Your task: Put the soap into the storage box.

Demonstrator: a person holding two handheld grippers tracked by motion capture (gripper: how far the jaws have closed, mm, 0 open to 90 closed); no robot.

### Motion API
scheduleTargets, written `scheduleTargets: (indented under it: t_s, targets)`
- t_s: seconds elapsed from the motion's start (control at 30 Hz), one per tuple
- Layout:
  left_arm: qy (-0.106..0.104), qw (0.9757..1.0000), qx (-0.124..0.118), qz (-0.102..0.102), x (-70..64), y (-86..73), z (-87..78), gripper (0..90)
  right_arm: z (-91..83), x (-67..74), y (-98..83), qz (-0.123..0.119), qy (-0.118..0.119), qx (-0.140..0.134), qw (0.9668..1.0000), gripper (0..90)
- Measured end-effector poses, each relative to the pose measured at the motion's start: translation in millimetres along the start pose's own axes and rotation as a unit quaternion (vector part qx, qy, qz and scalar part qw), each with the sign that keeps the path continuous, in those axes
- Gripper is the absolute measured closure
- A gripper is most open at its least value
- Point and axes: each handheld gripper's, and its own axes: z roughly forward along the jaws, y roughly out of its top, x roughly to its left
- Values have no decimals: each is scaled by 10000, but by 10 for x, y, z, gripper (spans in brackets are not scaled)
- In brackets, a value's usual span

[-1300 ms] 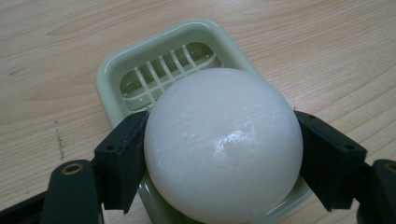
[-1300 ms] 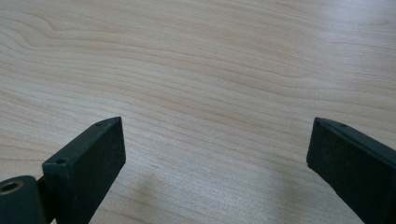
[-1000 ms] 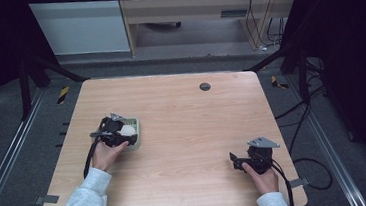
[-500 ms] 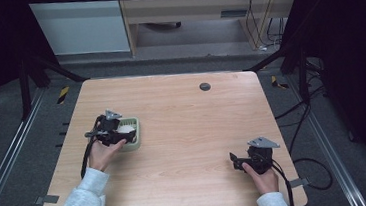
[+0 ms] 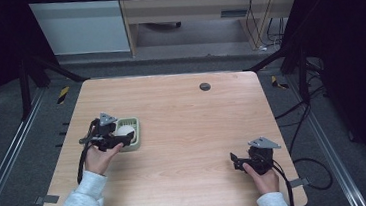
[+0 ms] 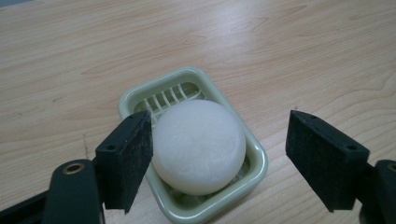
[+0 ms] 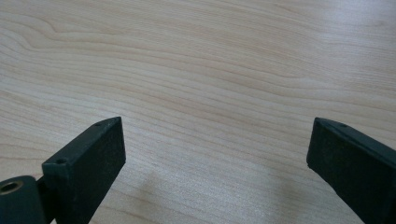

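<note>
A round white soap (image 6: 200, 145) lies in a pale green slatted soap dish (image 6: 159, 98) on the wooden table. My left gripper (image 6: 219, 161) is open just above and in front of the dish, its jaws standing either side of the soap; the left jaw sits close to the soap and the right one well apart. From above, the left gripper (image 5: 115, 138) hovers at the dish (image 5: 132, 133) with the soap (image 5: 125, 132) at the table's left. My right gripper (image 5: 239, 161) is open near the front right, with bare wood between its fingers (image 7: 88, 163).
A small dark round cap (image 5: 204, 86) sits in the table (image 5: 187, 117) near its far edge. Black cables trail from both grippers over the front edge. Shelving and cables stand beyond the table.
My left gripper has drawn back toward the person and to the left, off the dish, so the soap now shows in it. The right gripper has stayed put.
</note>
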Motion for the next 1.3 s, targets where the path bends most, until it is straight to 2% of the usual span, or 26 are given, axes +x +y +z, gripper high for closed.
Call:
scheduleTargets:
  t_s: [0.27,0.33,0.37,0.5,0.77,1.03,1.2,1.3]
  targets:
    - [28,9998,-167,-95,-6,-170,-150,230,-22,-17,-14,-2,-9,-36,10000,49]
    - [1,9996,-229,-169,8,-215,-198,227,-24,-23,-17,-19,-9,-46,10000,48]
    - [-3,9993,-296,-229,20,-269,-243,226,-35,-17,-16,73,17,-23,10000,48]
    - [26,9990,-392,-227,23,-383,-286,224,-35,-20,-18,81,2,-16,10000,47]
    - [41,9991,-350,-228,21,-572,-351,203,-44,-40,-27,56,-28,-44,10000,46]
    - [27,9996,-158,-242,37,-805,-431,195,-50,-50,-29,60,-40,-31,10000,47]
    - [90,9995,-143,-283,56,-902,-470,198,-64,-60,-29,113,-35,-16,9999,47]
    - [158,9997,-64,-196,39,-958,-487,201,-65,-62,-29,109,-42,-19,9999,48]
